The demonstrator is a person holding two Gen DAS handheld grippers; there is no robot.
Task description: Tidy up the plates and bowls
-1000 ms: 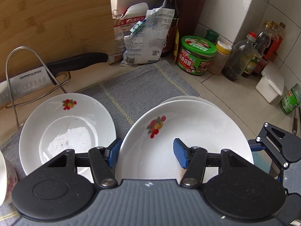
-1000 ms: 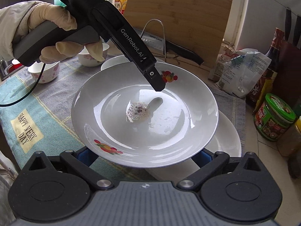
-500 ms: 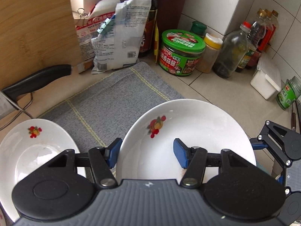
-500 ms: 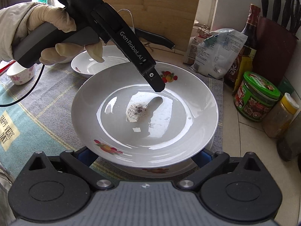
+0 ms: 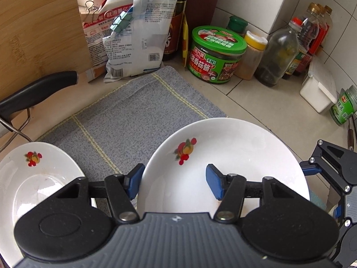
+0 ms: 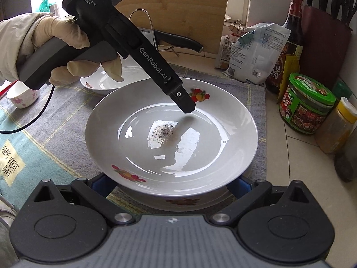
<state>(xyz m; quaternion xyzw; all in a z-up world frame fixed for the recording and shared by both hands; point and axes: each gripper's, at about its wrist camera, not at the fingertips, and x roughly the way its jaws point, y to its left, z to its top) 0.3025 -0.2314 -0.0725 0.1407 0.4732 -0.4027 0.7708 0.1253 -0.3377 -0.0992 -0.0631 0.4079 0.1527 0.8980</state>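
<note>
I'm looking down my left tool (image 5: 174, 182) and its blue pads are standing spread apart, one pad outside the near edge of the top plate (image 5: 234, 156) and the other over its inside, neither squeezing it as far as I can see. In the right wrist view that tool (image 6: 187, 109) is reaching in over the far rim, my gloved hand (image 6: 60, 51) gripping its handle.

My right tool (image 6: 169, 185) is sitting wide, with the plate's near rim lying between the fingers; the blue pads are peeking out on both sides under the rim, and I can't tell if they're pressing on it.

That plate is white with fruit prints and a dark speckled smear in the middle. It's sitting just above a second plate (image 6: 200, 202) whose edge is showing beneath it, over the grey cloth (image 5: 133, 111) on the tabletop (image 5: 267, 102).

Another plate (image 5: 33, 178) is lying to the left, apart from the stack, and a small flowered cup (image 6: 22, 95) is standing farther out. Behind, I'm seeing a green-lidded jar (image 5: 216, 55), a clipped bag (image 5: 138, 35), a black-handled knife (image 5: 38, 89) and a wooden board (image 5: 38, 22).
</note>
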